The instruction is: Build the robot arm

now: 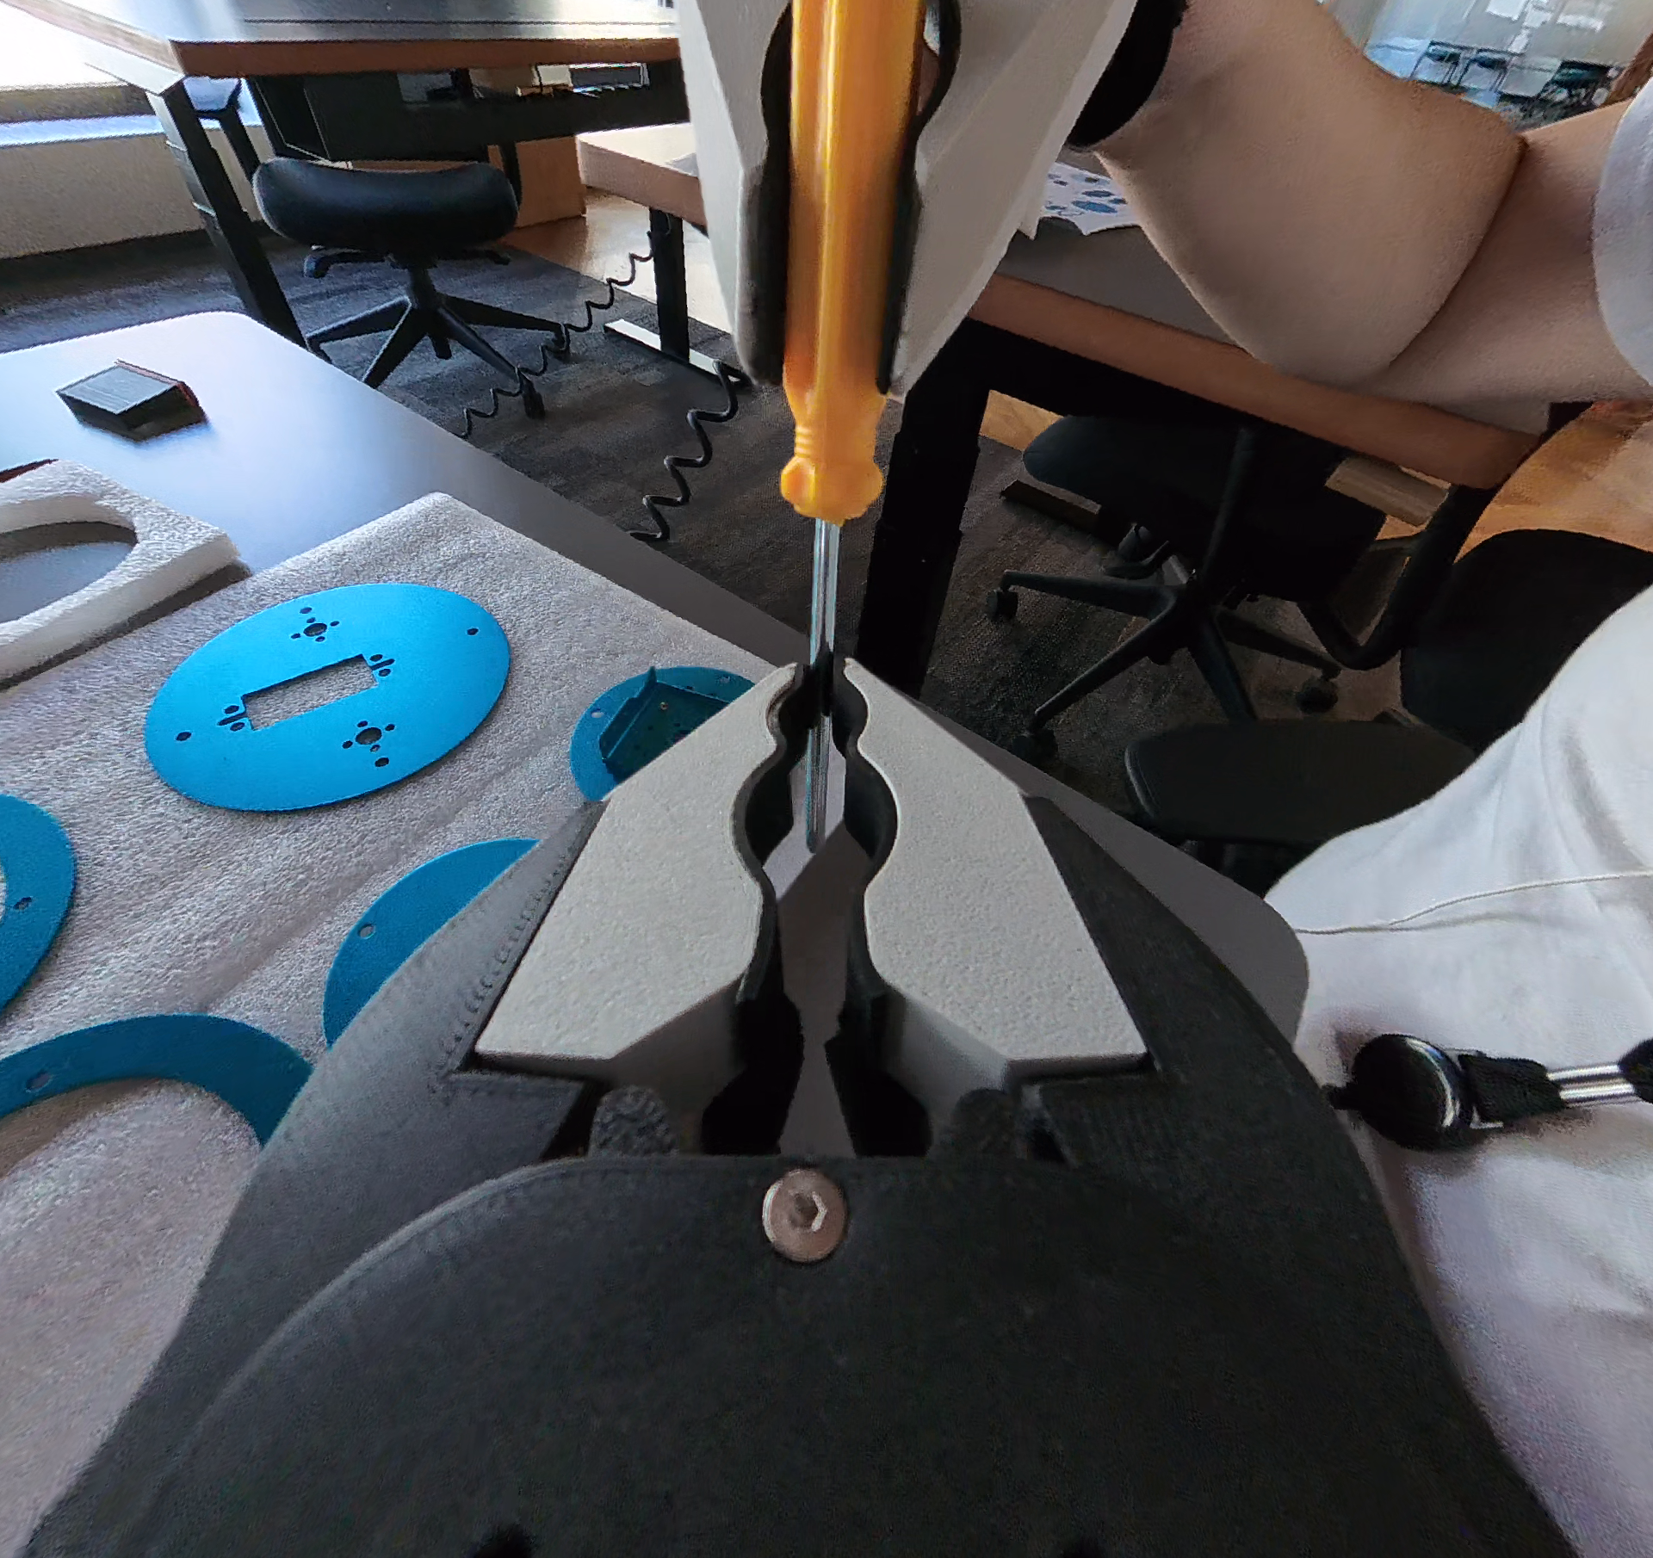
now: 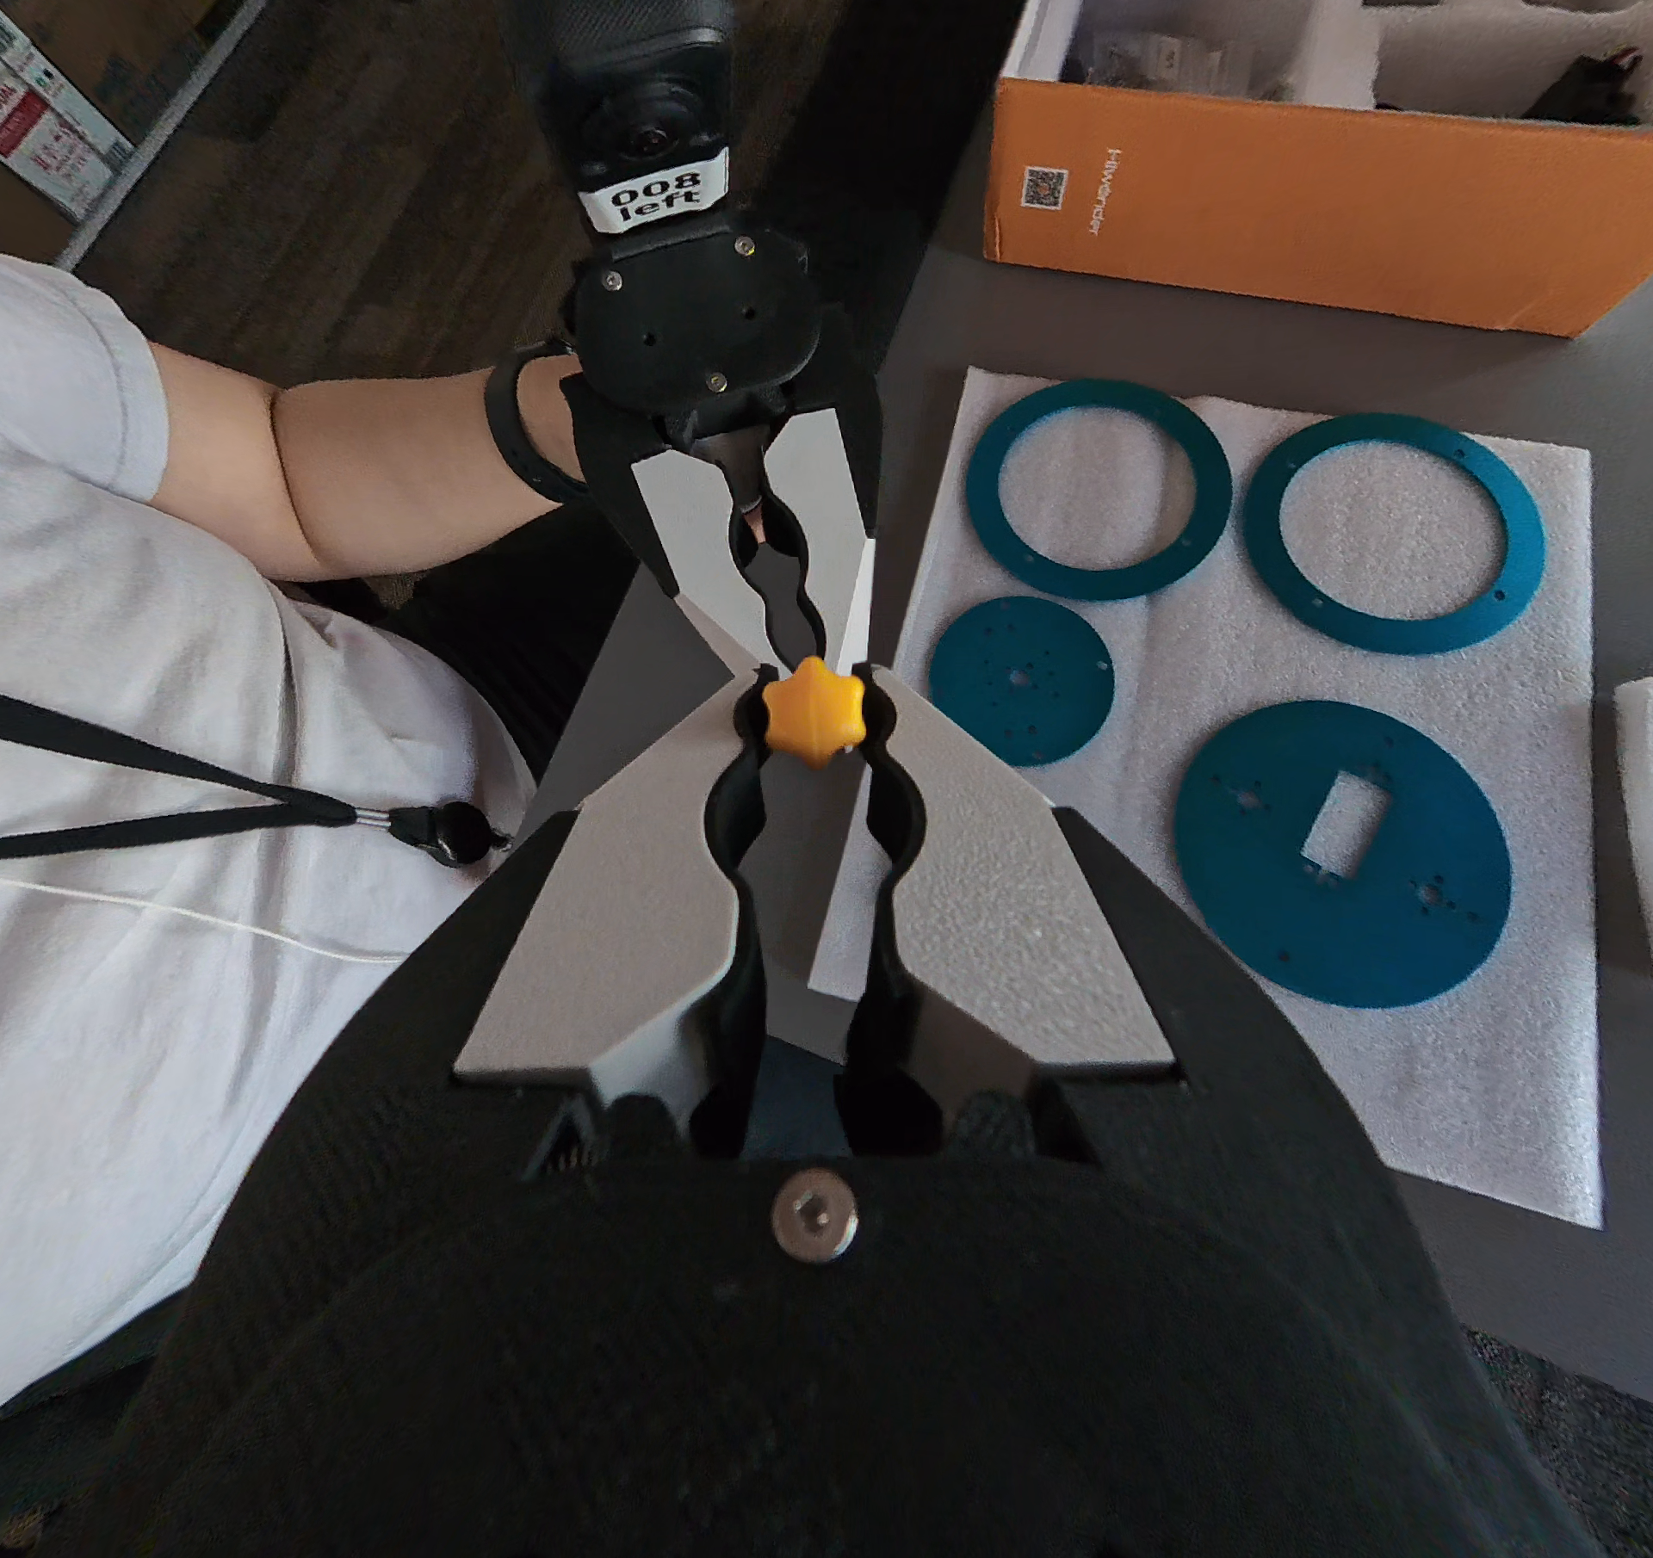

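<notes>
A screwdriver with an orange handle and a thin metal shaft is held upright in the air between both grippers, over the table's edge. My left gripper is shut on the lower shaft, near the tip. My right gripper comes down from above and is shut on the handle. In the right wrist view I look down on the star-shaped handle end clamped in my right gripper. The left gripper is just beyond it, its fingertips meeting under the handle.
A white foam sheet on the dark table carries blue metal discs and rings. An open orange box with foam compartments stands behind. A small black box and cut-out foam block lie at the left. Office chairs stand beyond the table. Spacing between my two grippers at the tips: around 6 cm.
</notes>
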`<control>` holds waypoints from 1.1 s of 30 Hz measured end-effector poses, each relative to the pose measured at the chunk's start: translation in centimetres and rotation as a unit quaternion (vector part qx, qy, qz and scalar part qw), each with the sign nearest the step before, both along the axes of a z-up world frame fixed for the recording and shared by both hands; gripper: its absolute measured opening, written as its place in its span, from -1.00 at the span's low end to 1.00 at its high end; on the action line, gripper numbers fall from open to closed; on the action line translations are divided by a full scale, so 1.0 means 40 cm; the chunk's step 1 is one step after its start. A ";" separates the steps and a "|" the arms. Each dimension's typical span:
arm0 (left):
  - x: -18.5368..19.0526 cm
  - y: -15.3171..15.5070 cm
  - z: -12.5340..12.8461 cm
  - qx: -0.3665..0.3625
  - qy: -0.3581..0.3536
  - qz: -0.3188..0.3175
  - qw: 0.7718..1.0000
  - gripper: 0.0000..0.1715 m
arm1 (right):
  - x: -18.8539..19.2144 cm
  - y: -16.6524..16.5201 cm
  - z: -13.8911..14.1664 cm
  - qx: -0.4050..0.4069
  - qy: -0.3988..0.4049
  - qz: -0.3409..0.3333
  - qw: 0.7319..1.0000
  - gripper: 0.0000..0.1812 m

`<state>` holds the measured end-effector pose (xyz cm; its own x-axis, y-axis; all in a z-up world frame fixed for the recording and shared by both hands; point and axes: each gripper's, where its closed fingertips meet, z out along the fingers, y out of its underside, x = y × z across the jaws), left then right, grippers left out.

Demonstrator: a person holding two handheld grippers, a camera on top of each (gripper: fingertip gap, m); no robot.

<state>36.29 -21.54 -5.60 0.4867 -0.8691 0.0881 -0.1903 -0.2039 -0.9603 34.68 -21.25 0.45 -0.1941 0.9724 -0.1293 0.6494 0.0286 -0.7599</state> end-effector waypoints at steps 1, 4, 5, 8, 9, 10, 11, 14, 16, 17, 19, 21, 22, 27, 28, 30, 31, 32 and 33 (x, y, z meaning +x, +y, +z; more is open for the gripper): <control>-0.003 -0.016 0.003 0.007 0.003 -0.001 1.000 -0.98 | -0.005 -0.016 0.004 0.001 0.006 0.007 1.000 -0.82; -0.010 -0.074 0.037 0.028 -0.005 -0.002 1.000 -0.98 | -0.028 -0.081 0.046 -0.011 0.050 0.035 0.998 -0.82; -0.013 -0.096 0.054 0.037 -0.011 0.000 0.999 -0.98 | -0.035 -0.108 0.065 -0.019 0.063 0.046 0.997 -0.81; -0.030 -0.168 0.113 0.069 -0.032 0.007 0.997 -0.98 | -0.061 -0.177 0.132 -0.023 0.123 0.058 0.990 -0.63; -0.038 -0.192 0.132 0.078 -0.039 0.011 0.996 -0.98 | -0.068 -0.200 0.152 -0.018 0.144 0.063 0.987 -0.55; -0.048 -0.216 0.149 0.088 -0.045 0.016 0.995 -0.99 | -0.074 -0.221 0.170 -0.013 0.162 0.065 0.985 -0.42; -0.058 -0.240 0.166 0.096 -0.053 0.021 0.994 -0.98 | -0.081 -0.239 0.187 -0.008 0.179 0.063 0.982 -0.29; -0.090 -0.311 0.209 0.110 -0.083 0.030 0.990 -0.99 | -0.096 -0.285 0.233 -0.001 0.233 0.052 0.971 -0.02; -0.121 -0.348 0.221 0.114 -0.083 0.048 0.989 -0.99 | -0.096 -0.309 0.261 -0.001 0.272 0.044 0.961 0.10; -0.139 -0.366 0.225 0.117 -0.078 0.061 0.988 -0.99 | -0.092 -0.316 0.273 0.003 0.291 0.036 0.956 0.15; -0.177 -0.403 0.236 0.119 -0.076 0.084 0.986 -0.99 | -0.078 -0.317 0.291 0.016 0.325 0.010 0.946 0.27; -0.216 -0.440 0.251 0.122 -0.079 0.108 0.983 -0.98 | -0.055 -0.316 0.304 0.034 0.355 -0.019 0.934 0.41; -0.236 -0.459 0.259 0.124 -0.080 0.120 0.982 -0.99 | -0.039 -0.313 0.308 0.052 0.368 -0.033 0.928 0.47; -0.348 -0.562 0.294 0.144 -0.070 0.191 0.969 -0.99 | 0.100 -0.290 0.352 0.138 0.442 -0.138 0.875 0.50; -0.374 -0.585 0.303 0.149 -0.067 0.207 0.965 -0.98 | 0.130 -0.275 0.339 0.144 0.418 -0.164 0.882 0.41; -0.425 -0.635 0.324 0.160 -0.062 0.241 0.955 -0.98 | 0.205 -0.246 0.318 0.185 0.380 -0.209 0.882 0.13; -0.451 -0.661 0.335 0.166 -0.059 0.259 0.950 -0.98 | 0.251 -0.232 0.315 0.222 0.368 -0.233 0.873 0.00; -0.476 -0.686 0.346 0.171 -0.054 0.279 0.943 -0.98 | 0.303 -0.220 0.318 0.257 0.358 -0.260 0.859 -0.10; -0.501 -0.710 0.356 0.176 -0.048 0.298 0.937 -0.98 | 0.355 -0.213 0.318 0.281 0.346 -0.284 0.849 -0.18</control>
<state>16.24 -49.92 8.62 0.8996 -0.4285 -0.0846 -0.0521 0.0871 -0.9948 48.87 -29.78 13.18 0.4862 0.8052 0.3396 0.0842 0.3437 -0.9353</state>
